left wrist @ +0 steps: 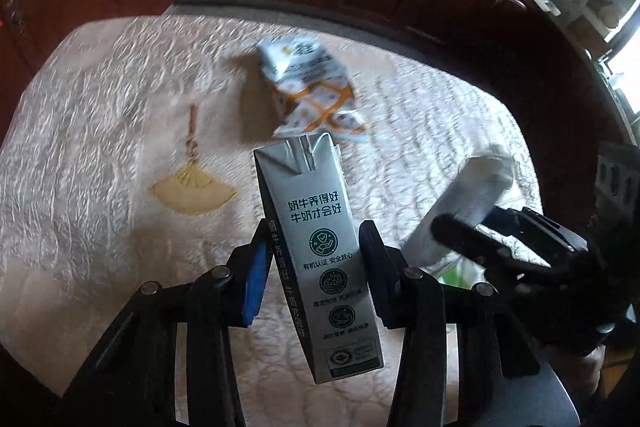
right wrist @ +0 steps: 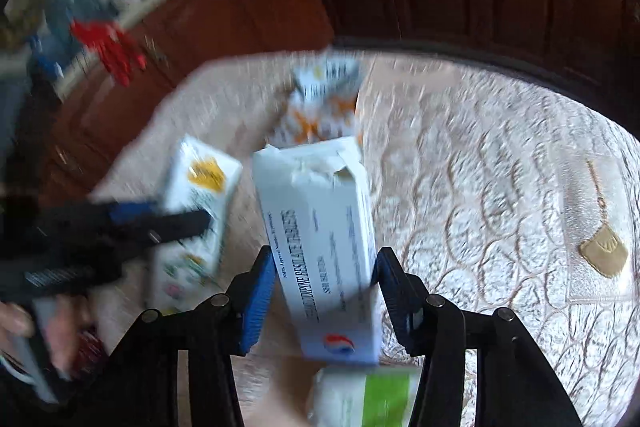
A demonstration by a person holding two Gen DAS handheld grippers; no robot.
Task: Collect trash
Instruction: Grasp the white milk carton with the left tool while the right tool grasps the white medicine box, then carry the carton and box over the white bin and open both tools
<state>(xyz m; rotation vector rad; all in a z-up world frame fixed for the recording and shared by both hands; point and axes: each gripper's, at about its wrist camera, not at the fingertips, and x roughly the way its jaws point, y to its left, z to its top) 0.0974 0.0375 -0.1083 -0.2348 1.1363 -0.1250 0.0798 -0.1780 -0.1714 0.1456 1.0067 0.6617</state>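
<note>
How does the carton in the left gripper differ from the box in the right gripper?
The milk carton is grey with green round marks; the medicine box is white with blue print. The milk carton's top is sealed; the medicine box's end is torn open. Both sit between blue pads.

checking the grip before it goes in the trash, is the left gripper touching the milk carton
Touching. The left wrist view shows the left gripper with both pads pressed against the sides of the milk carton.

Your left hand-held gripper (left wrist: 316, 267) and right hand-held gripper (right wrist: 324, 287) are black linkages with silver rivets and blue pads (left wrist: 256, 279).
</note>
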